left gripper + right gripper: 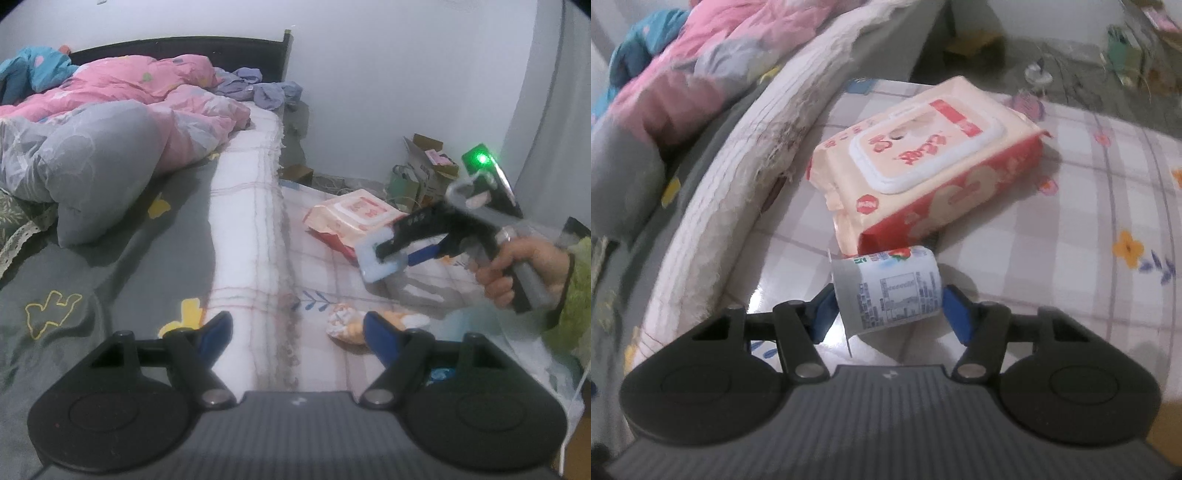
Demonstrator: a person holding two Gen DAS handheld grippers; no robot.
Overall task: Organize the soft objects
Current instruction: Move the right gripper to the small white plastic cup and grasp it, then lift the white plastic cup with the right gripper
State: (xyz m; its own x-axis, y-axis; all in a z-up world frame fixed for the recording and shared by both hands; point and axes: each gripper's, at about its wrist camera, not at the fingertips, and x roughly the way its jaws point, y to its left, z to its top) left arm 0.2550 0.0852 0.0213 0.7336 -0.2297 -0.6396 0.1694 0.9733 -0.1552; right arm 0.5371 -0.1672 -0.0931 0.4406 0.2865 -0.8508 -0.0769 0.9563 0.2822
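- Beside the bed [110,258] with its one pink quilt [122,96], a lower checked mattress [1071,221] carries your things.
- One wipes pack [923,162] lies flat on that mattress, toward the far side.
- One yogurt cup [886,291] lies on its side just near the pack, between the fingers of your right gripper [886,306]; whether the pads press it, you cannot tell.
- Your left gripper [297,332] hangs wide open and empty over the bed's edge.
- One small orange-and-white packet [343,326] sits near its right finger.
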